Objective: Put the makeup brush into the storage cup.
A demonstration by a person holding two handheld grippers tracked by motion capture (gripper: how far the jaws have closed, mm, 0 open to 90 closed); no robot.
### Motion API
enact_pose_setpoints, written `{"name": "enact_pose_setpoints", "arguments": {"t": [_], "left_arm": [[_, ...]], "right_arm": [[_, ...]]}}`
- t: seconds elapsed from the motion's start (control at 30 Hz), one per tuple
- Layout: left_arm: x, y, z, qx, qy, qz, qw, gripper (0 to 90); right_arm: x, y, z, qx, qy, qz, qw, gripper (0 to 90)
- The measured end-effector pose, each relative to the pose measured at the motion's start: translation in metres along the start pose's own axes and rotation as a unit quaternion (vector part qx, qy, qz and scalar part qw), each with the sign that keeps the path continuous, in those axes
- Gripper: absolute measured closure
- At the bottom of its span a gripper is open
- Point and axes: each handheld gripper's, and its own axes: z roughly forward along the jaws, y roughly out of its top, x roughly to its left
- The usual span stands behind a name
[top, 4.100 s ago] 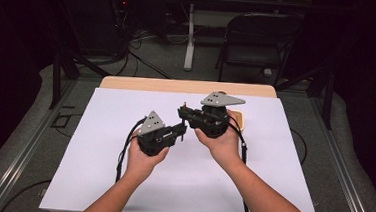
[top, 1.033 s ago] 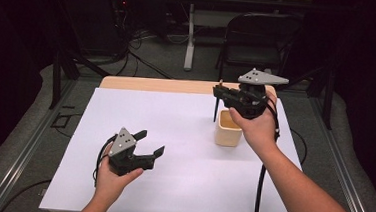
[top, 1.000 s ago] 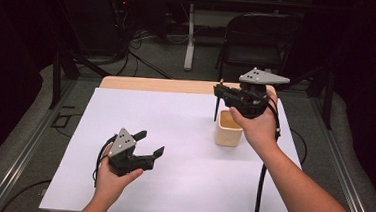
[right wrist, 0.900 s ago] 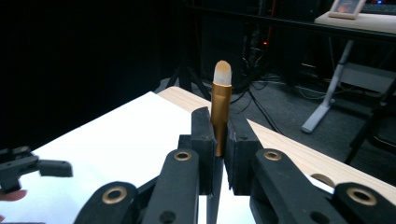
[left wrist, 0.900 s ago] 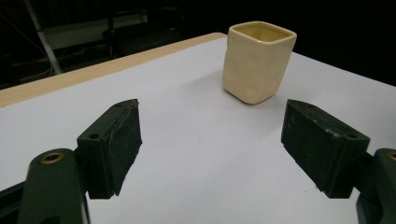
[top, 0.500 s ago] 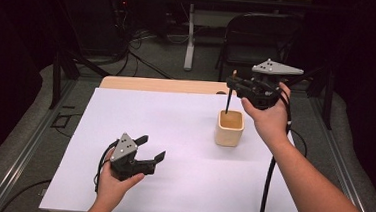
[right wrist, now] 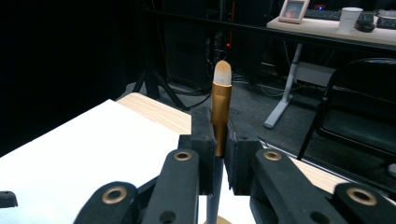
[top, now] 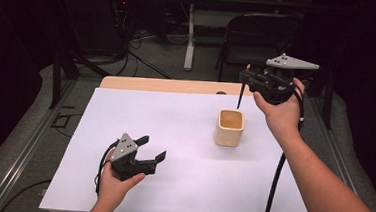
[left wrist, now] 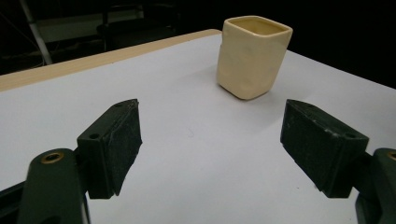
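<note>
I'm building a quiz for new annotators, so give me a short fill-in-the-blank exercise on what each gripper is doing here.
1. The right gripper is shut on a ____ with a gold ferrule.
2. The left gripper holds nothing; its jaws are ____.
3. The cream cup stands ____ on the white sheet.
4. The brush's dark handle hangs above the cup's ____ rim.

Missing words: brush; open; upright; far
</note>
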Motion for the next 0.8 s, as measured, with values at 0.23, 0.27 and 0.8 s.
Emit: {"name": "enact_pose_setpoints", "arguments": {"t": [0.23,0.27,0.8], "left_arm": [[-0.0003,-0.0016,0.0002,0.002,0.001,-0.002,1.0,20.4],[-0.0002,-0.0017,0.0,0.002,0.0,-0.002,1.0,20.4],[0.0002,-0.0019,-0.0014,0.0,-0.003,-0.005,1.0,20.4]], "right_arm": [[-0.0015,-0.0002,-0.0007,0.001,-0.003,-0.003,1.0,83.5],[-0.0017,-0.0003,-0.0003,0.0,-0.003,-0.002,1.0,83.6],[-0.0088,-0.0042,0.0016,0.0,-0.014,0.0,0.9999,83.6]]}}
